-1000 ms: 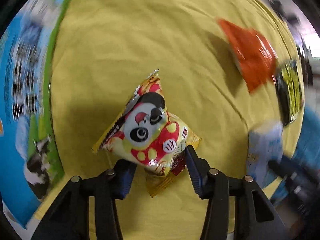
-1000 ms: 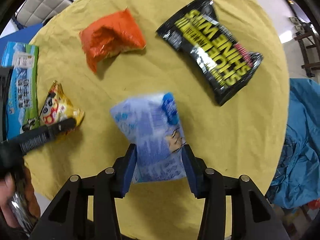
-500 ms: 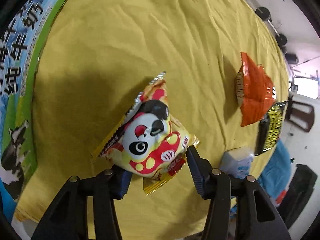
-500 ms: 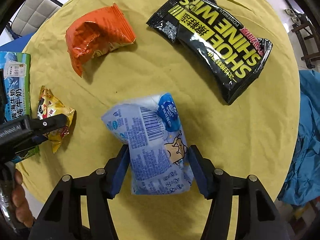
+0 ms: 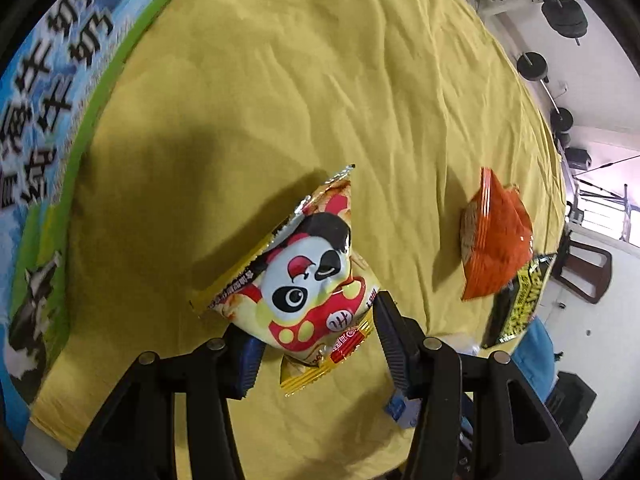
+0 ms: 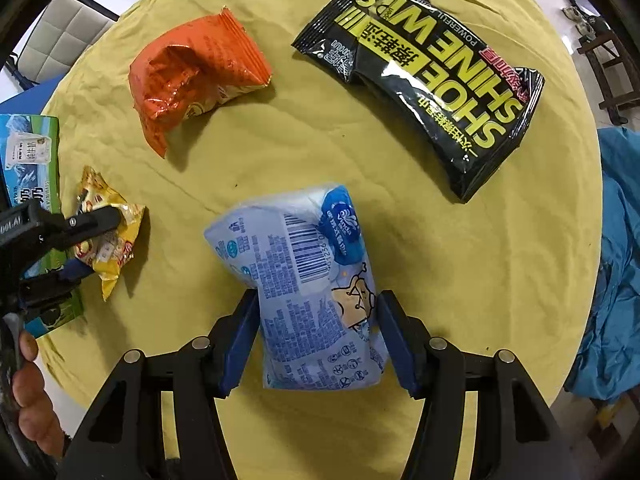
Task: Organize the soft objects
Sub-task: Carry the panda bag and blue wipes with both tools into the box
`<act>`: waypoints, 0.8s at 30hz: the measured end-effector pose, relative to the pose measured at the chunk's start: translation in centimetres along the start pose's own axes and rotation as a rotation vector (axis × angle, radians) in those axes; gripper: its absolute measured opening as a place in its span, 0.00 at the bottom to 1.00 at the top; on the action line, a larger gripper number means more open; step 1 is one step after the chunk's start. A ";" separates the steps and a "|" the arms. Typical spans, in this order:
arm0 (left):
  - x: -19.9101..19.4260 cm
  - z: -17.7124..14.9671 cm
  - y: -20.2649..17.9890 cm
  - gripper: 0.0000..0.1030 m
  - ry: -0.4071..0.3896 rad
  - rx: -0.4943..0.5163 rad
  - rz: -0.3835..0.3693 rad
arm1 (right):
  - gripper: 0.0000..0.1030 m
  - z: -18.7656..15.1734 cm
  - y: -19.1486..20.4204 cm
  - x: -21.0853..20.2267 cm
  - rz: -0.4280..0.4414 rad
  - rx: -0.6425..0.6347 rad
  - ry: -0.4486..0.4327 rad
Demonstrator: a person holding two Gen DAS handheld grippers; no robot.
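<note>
My left gripper [image 5: 316, 336] is shut on a yellow panda snack bag [image 5: 304, 276], held just above the yellow tablecloth [image 5: 280, 100]; it also shows in the right wrist view [image 6: 106, 236]. My right gripper [image 6: 316, 336] is shut on a pale blue tissue pack [image 6: 308, 280] with a barcode. An orange snack bag [image 6: 196, 76] and a black "Shoe Shine Wipes" pack [image 6: 424, 76] lie further out on the cloth. The orange bag also shows in the left wrist view [image 5: 496, 240].
A blue and green milk carton box [image 5: 44, 152] lies along the table's left side, also in the right wrist view [image 6: 30, 160]. Blue fabric [image 6: 616, 264] hangs off to the right past the table edge. Chairs and weights stand beyond.
Both grippers have lifted slightly with their packs. The left gripper has swung so more of the room and the orange bag show. The right gripper's pack now sits clear and sharp.
</note>
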State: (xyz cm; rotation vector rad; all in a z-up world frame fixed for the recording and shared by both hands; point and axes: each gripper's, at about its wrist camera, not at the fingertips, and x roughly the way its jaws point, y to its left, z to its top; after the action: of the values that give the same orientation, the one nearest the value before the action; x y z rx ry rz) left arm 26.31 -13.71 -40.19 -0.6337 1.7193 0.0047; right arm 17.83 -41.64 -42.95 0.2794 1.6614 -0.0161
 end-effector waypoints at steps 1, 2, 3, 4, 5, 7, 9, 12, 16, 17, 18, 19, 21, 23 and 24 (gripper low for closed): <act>-0.1 0.1 0.1 0.47 -0.014 0.008 0.009 | 0.60 0.3 0.4 0.2 -0.005 0.003 -0.006; -0.1 0.1 -0.2 0.44 -0.031 0.026 0.027 | 0.57 0.1 1.1 0.3 -0.011 0.004 -0.010; -0.5 0.3 -0.3 0.42 -0.050 0.060 0.054 | 0.55 -0.1 1.4 0.3 -0.018 0.003 -0.016; -0.4 0.2 -0.8 0.40 -0.068 0.087 0.076 | 0.53 -0.3 1.6 0.3 -0.027 0.000 -0.024; -0.5 0.2 -1.2 0.39 -0.087 0.113 0.098 | 0.50 -0.5 2.0 0.3 -0.039 -0.009 -0.033; -0.6 0.0 -1.8 0.36 -0.119 0.159 0.134 | 0.46 -1.2 2.9 0.2 -0.063 -0.028 -0.052; -0.9 -0.3 -2.3 0.35 -0.140 0.207 0.158 | 0.40 -1.8 3.7 0.0 -0.075 -0.038 -0.066; -0.8 -1.3 -3.2 0.34 -0.157 0.270 0.183 | 0.36 -2.6 4.7 -0.6 -0.078 -0.048 -0.087; -1.8 -3.5 -3.8 0.32 -0.210 0.398 0.253 | 0.33 -4.3 5.7 -1.7 -0.077 -0.046 -0.120; -2.0 -4.1 -3.8 0.31 -0.222 0.421 0.265 | 0.33 -4.7 5.8 -1.9 -0.068 -0.043 -0.123; -2.4 -4.9 -3.9 0.30 -0.239 0.455 0.275 | 0.33 -5.1 5.9 -2.1 -0.057 -0.037 -0.126; -2.8 -5.5 -3.6 0.30 -0.249 0.475 0.280 | 0.32 -5.5 6.0 -2.3 -0.050 -0.029 -0.133; -3.3 -6.4 -3.4 0.29 -0.256 0.502 0.270 | 0.32 -6.3 6.2 -2.9 -0.044 -0.024 -0.151; -3.8 -6.8 -2.6 0.30 -0.243 0.507 0.254 | 0.32 -7.3 6.7 -3.4 -0.028 -0.022 -0.156; -4.0 -6.8 -2.0 0.30 -0.218 0.490 0.231 | 0.32 -7.7 6.8 -3.4 -0.021 -0.021 -0.156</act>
State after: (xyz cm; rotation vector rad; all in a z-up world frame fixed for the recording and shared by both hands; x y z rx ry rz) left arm 21.38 -16.12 -34.14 -0.0676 1.4962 -0.1747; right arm 11.91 -34.26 -37.65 0.2388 1.5083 -0.0359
